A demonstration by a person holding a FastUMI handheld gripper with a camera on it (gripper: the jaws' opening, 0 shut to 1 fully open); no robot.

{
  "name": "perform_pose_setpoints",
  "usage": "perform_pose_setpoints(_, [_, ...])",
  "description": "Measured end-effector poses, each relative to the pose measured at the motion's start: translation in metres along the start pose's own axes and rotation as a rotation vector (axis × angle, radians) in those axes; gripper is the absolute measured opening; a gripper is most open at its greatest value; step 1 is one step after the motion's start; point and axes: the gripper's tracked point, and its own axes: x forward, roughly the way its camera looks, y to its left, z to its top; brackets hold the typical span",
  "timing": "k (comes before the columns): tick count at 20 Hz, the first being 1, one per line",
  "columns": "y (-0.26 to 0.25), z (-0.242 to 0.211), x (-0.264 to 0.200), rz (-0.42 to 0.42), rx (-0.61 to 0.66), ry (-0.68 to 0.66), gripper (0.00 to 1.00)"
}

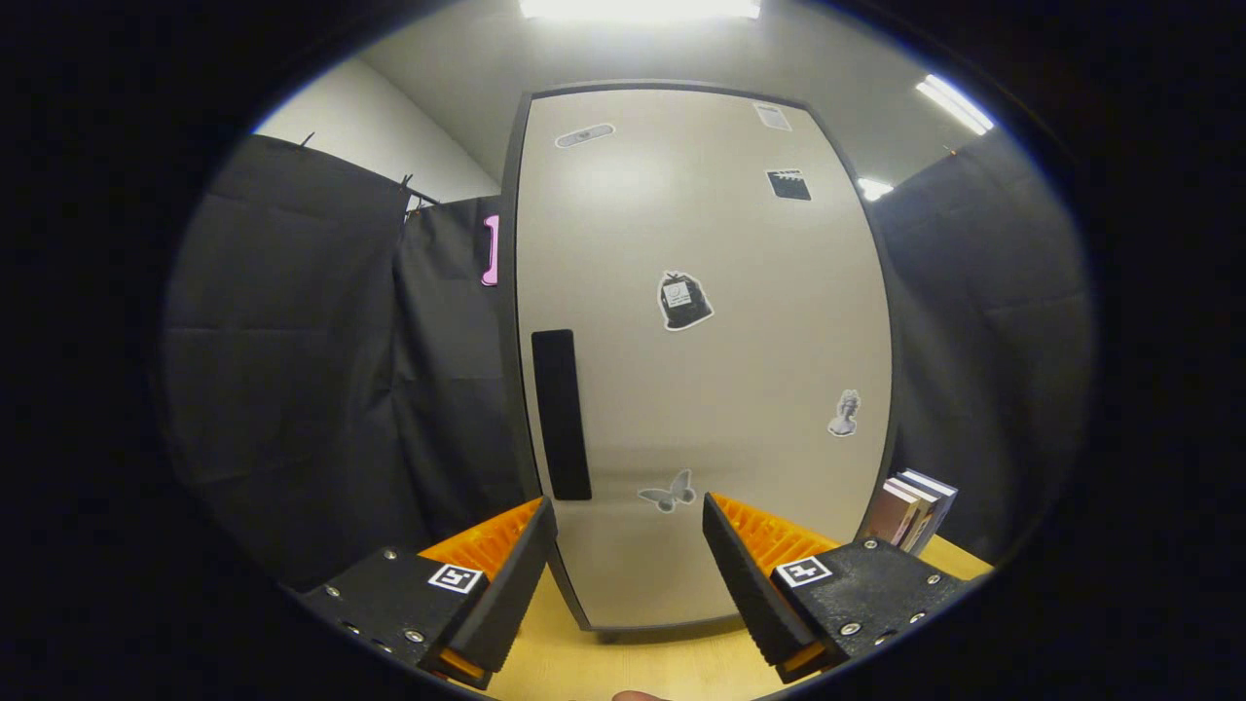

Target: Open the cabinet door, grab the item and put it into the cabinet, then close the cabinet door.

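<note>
A pale grey cabinet [701,370] with a dark frame stands upright on a wooden table [633,662], straight ahead of me. Its door is shut and carries several stickers. A black vertical handle [561,414] sits along the door's left side, just above and beyond my left finger. My gripper [629,516] is open, with nothing between its fingers, and points at the lower part of the door. A few books [915,511] stand upright at the cabinet's right side, beyond my right finger.
Black cloth walls close in the booth to the left and right of the cabinet. The wooden table top runs under the fingers toward the cabinet's base. A fingertip of the person's hand [638,695] peeks in below the fingers.
</note>
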Motion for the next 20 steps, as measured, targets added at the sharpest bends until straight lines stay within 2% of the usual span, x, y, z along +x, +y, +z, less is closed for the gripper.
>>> perform_pose_setpoints(6, [0.026,0.000,0.044,0.034,0.013,0.024,0.93])
perform_pose_setpoints(10, [0.036,-0.005,0.063,0.047,-0.025,0.043,0.86])
perform_pose_setpoints(12, [0.036,-0.004,0.069,0.039,-0.061,0.042,0.75])
perform_pose_setpoints(13, [0.032,-0.003,0.069,0.022,-0.079,0.044,0.59])
perform_pose_setpoints(15, [0.034,-0.005,0.069,0.019,-0.098,0.055,0.37])
perform_pose_setpoints(20, [0.034,-0.004,0.064,0.050,-0.097,0.086,0.30])
